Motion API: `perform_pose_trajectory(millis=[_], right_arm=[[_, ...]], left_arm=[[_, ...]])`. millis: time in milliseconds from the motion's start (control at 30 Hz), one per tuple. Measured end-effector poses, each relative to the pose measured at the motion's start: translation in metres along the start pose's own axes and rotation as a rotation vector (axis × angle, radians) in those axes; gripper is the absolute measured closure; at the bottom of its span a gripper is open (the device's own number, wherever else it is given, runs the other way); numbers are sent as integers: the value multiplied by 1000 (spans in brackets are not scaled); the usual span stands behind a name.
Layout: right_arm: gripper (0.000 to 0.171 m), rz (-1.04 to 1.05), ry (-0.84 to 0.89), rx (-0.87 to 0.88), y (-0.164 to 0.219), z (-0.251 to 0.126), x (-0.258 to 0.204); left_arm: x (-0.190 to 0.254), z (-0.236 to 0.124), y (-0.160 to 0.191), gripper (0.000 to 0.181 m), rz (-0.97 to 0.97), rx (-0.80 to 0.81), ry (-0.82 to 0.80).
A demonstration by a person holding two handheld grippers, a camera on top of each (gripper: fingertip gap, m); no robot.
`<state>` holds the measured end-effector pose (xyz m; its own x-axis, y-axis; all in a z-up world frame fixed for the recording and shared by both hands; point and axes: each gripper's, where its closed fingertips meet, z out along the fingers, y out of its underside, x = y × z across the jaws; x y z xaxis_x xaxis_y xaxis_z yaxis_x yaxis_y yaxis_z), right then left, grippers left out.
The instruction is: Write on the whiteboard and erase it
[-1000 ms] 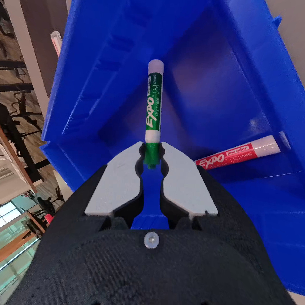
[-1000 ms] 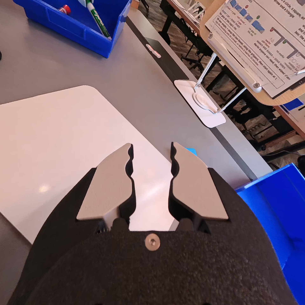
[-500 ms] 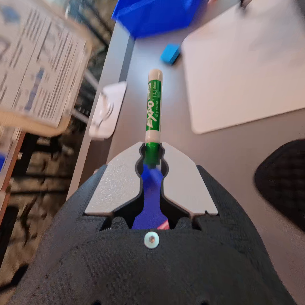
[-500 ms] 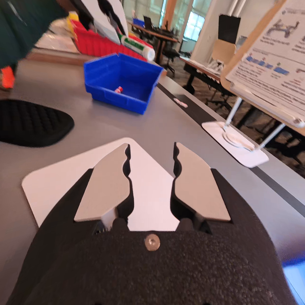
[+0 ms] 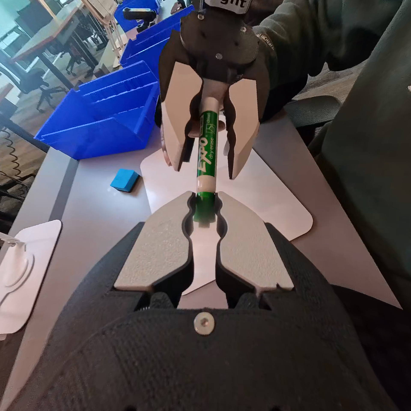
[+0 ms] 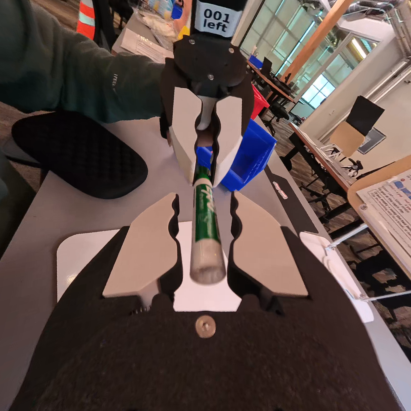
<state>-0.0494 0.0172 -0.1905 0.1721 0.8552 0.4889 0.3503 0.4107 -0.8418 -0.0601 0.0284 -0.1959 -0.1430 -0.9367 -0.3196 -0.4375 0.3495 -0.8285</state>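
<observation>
Our left tongs (image 5: pixel 205 206) clamp the marker (image 5: pixel 206 151) cap; its barrel runs straight between our spread, empty right tongs (image 6: pixel 204 213).

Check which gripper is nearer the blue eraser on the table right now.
Left. The left gripper, shut on the green marker's cap, sits just beside the blue eraser. The right gripper, open around the marker's barrel, is slightly farther along, above the whiteboard.
</observation>
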Motion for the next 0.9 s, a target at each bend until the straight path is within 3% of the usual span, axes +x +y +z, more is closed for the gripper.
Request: perform_pose_trajectory(millis=[167, 267, 900], right_arm=[[128, -23, -50, -34, 12, 17, -15], [128, -21, -65, -38, 16, 22, -20], [137, 16, -82, -50, 32, 30, -18]], left_arm=[[7, 9, 11, 165, -24, -40, 22], [11, 7, 5, 165, -71, 13, 59], [19, 22, 24, 165, -161, -39, 118]])
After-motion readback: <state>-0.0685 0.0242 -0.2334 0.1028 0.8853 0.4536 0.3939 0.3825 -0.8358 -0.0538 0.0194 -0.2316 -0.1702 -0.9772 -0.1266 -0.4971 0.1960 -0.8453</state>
